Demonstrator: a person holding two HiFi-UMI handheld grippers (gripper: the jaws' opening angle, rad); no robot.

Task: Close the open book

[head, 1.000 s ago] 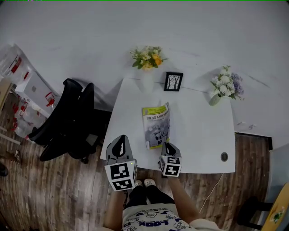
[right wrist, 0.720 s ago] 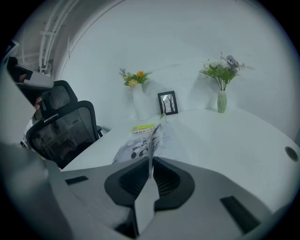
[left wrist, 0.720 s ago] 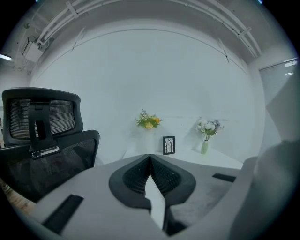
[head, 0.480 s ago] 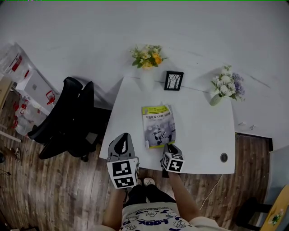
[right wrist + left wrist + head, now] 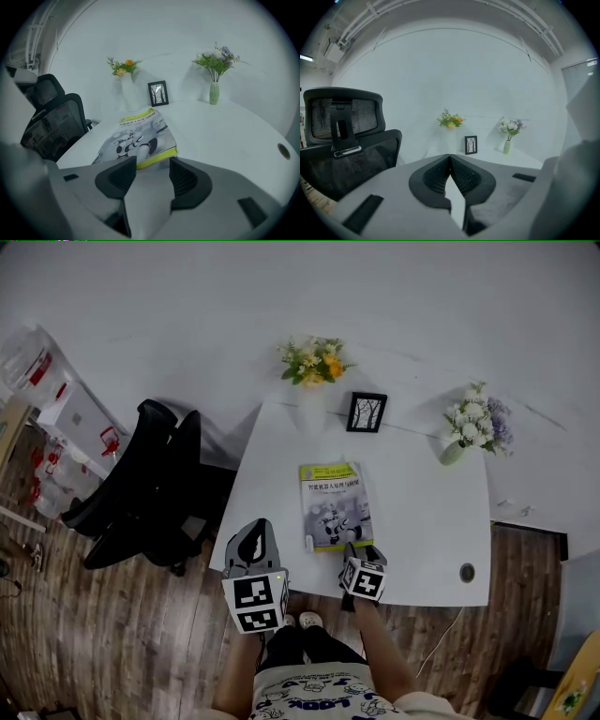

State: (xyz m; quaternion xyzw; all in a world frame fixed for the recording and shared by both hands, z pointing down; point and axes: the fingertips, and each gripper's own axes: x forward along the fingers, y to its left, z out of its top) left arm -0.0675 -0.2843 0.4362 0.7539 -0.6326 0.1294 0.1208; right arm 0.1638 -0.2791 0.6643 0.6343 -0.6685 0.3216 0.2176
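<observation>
The book (image 5: 336, 505) lies closed and flat on the white table (image 5: 422, 521), its grey and yellow-green cover facing up. My right gripper (image 5: 352, 547) is at the book's near edge, and its jaws are opening with nothing pressed between them. In the right gripper view the book (image 5: 136, 140) lies just beyond the right gripper (image 5: 152, 161), whose pads stand apart. My left gripper (image 5: 251, 531) hovers by the table's near left corner, away from the book. In its own view the left gripper (image 5: 450, 157) is shut on nothing.
At the table's far edge stand a vase of yellow flowers (image 5: 314, 362), a small black picture frame (image 5: 366, 412) and a vase of white and purple flowers (image 5: 476, 423). A black office chair (image 5: 141, 484) stands left of the table. A cable hole (image 5: 467, 572) sits near the front right corner.
The book's cover has come down and now lies flat. My right gripper sank a little toward the book's near edge and its jaws parted. The left gripper stayed put.
</observation>
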